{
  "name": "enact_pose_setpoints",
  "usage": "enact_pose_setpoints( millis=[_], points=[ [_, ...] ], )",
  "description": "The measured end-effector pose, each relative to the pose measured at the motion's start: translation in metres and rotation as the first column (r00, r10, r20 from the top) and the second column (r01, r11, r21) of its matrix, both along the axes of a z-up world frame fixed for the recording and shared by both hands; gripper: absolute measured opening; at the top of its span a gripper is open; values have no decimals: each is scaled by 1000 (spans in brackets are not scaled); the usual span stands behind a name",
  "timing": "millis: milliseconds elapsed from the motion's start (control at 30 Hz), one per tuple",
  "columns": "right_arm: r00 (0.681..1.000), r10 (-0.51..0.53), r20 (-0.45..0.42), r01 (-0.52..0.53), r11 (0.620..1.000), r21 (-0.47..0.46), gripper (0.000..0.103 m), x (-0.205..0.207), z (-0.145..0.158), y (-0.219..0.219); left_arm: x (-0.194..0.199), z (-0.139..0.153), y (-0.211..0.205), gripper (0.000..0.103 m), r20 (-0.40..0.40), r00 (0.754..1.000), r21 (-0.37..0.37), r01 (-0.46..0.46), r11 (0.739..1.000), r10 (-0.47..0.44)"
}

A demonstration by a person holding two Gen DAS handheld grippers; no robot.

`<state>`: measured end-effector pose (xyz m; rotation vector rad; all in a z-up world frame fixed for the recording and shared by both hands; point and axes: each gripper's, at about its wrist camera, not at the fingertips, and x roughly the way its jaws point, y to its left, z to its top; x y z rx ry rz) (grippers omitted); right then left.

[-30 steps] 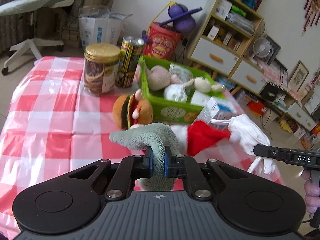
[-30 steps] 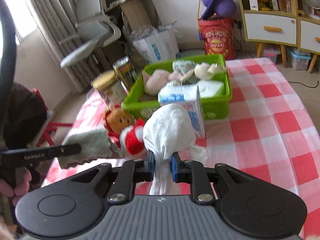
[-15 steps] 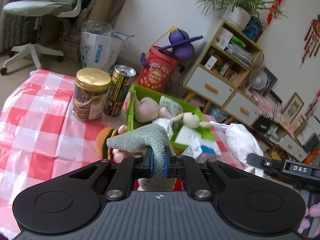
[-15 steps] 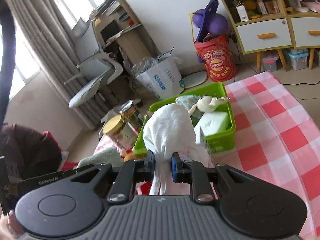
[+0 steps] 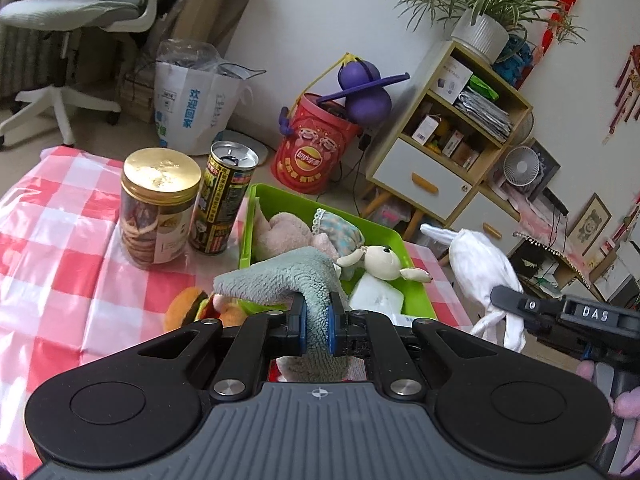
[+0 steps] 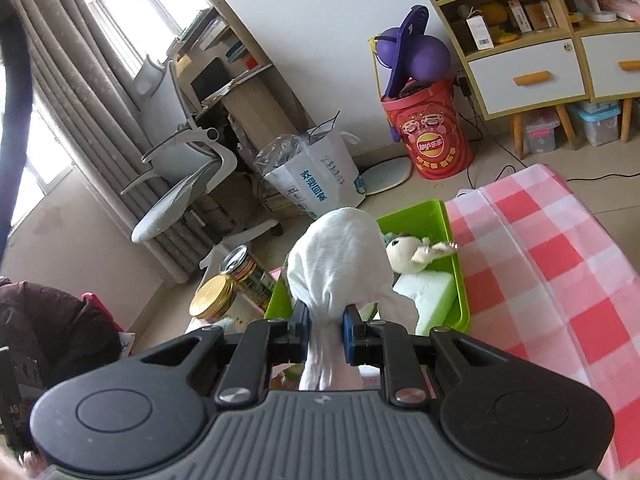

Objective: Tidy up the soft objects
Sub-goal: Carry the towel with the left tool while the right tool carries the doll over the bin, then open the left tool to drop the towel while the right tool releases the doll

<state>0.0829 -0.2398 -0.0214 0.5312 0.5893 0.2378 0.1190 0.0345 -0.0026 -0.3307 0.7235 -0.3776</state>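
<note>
Green basket [image 5: 256, 224] sits near the checked tablecloth's [image 6: 560, 264] far edge.

Black gripper [image 5: 317, 330] (blue-padded jaws, silver screws)

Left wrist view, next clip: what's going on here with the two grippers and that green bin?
A person is sorting soft items with a handheld gripper in each hand. The left gripper is shut on a fuzzy grey-green cloth, the right gripper on a white fabric glove. Both items hang above the checked tablecloth near the green plastic bin, which already holds plush toys. A burger plush lies outside it.
</note>
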Motion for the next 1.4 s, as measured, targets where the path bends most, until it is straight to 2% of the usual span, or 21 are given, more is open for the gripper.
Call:
enact_pose_setpoints(
  millis=[200,400,667,867,1267,1333,1400],
  points=[
    [1000,0,-24,0,1000,-5,0,28,-2,-7,21,-6,-5,5,-8,1000,34,27,999,-27],
    [996,23,-89,-25,999,-25,0,59,-14,-17,45,-20,-17,5,-21,997,65,76,995,-75],
    [975,126,-181,-139,988,-61,0,108,-34,-18,79,-41,-38,5,-58,991,139,130,982,-123],
    [952,193,-237,-227,966,-125,0,132,-44,-1,92,-58,-54,6,-100,983,237,172,956,-152],
    [911,254,-326,-310,941,-133,0,145,-65,27,100,-75,-61,7,-147,978,255,181,950,-147],
    [913,245,-326,-303,943,-140,0,144,-66,28,100,-74,-60,9,-144,979,243,176,954,-144],
    [915,236,-326,-288,949,-124,0,144,-65,25,98,-74,-58,15,-132,980,247,177,953,-148]
  ],
)
